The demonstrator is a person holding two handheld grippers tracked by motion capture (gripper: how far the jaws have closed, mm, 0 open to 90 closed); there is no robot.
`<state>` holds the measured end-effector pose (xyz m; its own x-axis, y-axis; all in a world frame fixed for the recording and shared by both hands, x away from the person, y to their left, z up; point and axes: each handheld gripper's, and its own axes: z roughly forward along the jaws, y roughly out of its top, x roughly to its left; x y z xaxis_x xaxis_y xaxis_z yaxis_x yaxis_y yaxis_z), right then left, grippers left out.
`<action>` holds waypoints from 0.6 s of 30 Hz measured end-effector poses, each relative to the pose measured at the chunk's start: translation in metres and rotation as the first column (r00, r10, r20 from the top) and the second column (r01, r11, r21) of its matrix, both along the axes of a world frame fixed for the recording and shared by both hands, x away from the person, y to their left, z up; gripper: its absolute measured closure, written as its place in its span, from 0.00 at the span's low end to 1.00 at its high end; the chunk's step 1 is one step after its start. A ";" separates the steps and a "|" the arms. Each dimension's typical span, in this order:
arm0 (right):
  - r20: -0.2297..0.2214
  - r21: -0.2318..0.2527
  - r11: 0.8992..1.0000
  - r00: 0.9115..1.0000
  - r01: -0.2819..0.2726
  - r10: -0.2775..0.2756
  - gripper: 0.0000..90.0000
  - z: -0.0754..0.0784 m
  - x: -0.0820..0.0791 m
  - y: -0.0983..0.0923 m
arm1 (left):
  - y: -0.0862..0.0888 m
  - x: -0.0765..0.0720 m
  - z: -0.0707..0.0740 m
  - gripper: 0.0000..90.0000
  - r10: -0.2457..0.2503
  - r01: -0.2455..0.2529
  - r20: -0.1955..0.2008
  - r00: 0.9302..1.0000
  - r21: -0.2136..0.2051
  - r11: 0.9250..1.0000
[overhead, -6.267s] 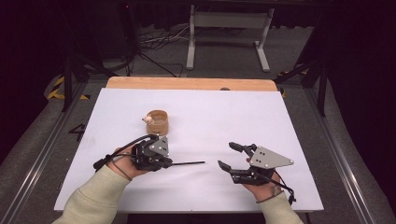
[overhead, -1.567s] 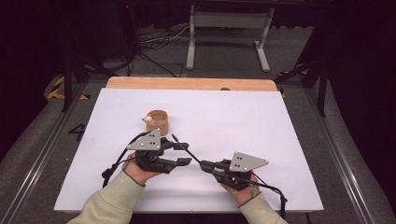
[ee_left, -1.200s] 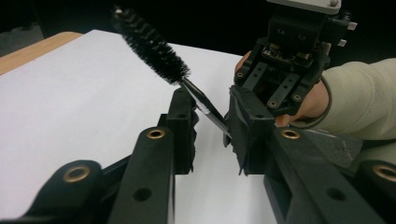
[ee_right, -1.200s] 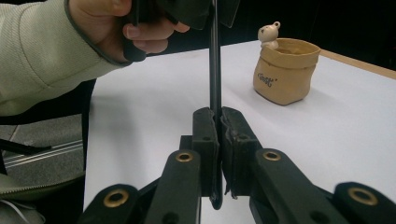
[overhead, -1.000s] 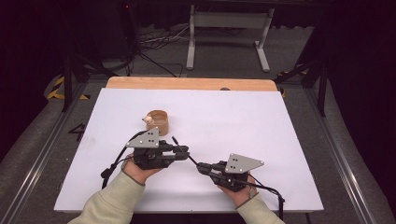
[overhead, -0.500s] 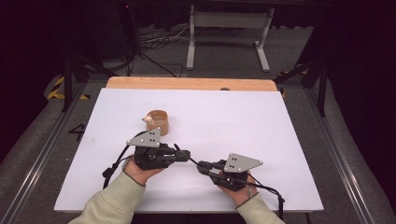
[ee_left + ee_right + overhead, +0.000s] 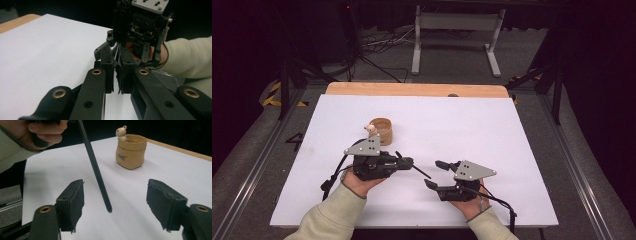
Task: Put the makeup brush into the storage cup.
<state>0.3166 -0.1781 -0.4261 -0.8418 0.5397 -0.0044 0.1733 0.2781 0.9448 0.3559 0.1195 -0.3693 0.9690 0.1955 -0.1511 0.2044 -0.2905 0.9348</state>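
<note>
- Left hand-held gripper [image 7: 404,163]: my jaws are closed on the black stick [image 7: 421,171], held at one end. The free end slants down toward the table [image 7: 512,150] without touching it.
- In the left gripper view the jaws look pressed nearly together, with only a thin dark sliver between the pads. I cannot tell how deep the stick sits in them.
- Right hand-held gripper [image 7: 435,174]: jaws spread wide, nothing in them. In the right gripper view the stick's tip [image 7: 108,208] hangs between the two pads, nearer the left one, touching neither.
- Judgement: the step in hand is a handover of the stick from left to right.
- To do it well, I would centre the right jaws on the stick and move a little up its shaft before closing, since a grip on the very tip could let it pivot.
- The left should let go only once the right pads are firmly on.
- Risk: the stick is thin and smooth, so an off-centre pinch may roll it out.
- Tan cup with a bear figure [image 7: 381,130]: stands on the table beyond the stick, well apart from it, upright. It is likely where the stick goes.
</note>
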 end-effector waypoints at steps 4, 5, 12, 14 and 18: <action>0.010 0.004 1.000 0.999 0.030 -0.030 0.29 0.002 0.000 -0.004 | 0.006 0.001 0.004 0.94 0.051 -0.051 0.001 0.999 -0.012 0.999; 0.012 0.004 0.999 0.999 0.034 -0.034 0.29 0.003 0.000 -0.005 | 0.007 0.001 0.005 0.94 0.065 -0.065 0.007 0.998 -0.011 0.998; 0.027 0.009 0.998 0.997 0.067 -0.067 0.28 0.009 0.000 -0.015 | 0.018 0.003 0.010 0.94 0.150 -0.149 0.008 0.989 -0.028 0.988; 0.029 0.019 0.996 0.996 0.082 -0.083 0.27 0.011 0.001 -0.020 | 0.020 0.003 0.012 0.94 0.175 -0.175 0.003 0.985 -0.029 0.984; 0.036 0.015 0.995 0.994 0.101 -0.102 0.26 0.013 0.002 -0.027 | 0.023 0.004 0.015 0.94 0.224 -0.224 0.012 0.974 -0.032 0.974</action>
<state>0.3183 -0.2048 -0.4127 -0.7821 0.6226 -0.0266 0.1654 0.2486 0.9544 0.3603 0.1428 -0.3548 0.9033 0.4035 -0.1454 0.2462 -0.2101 0.9462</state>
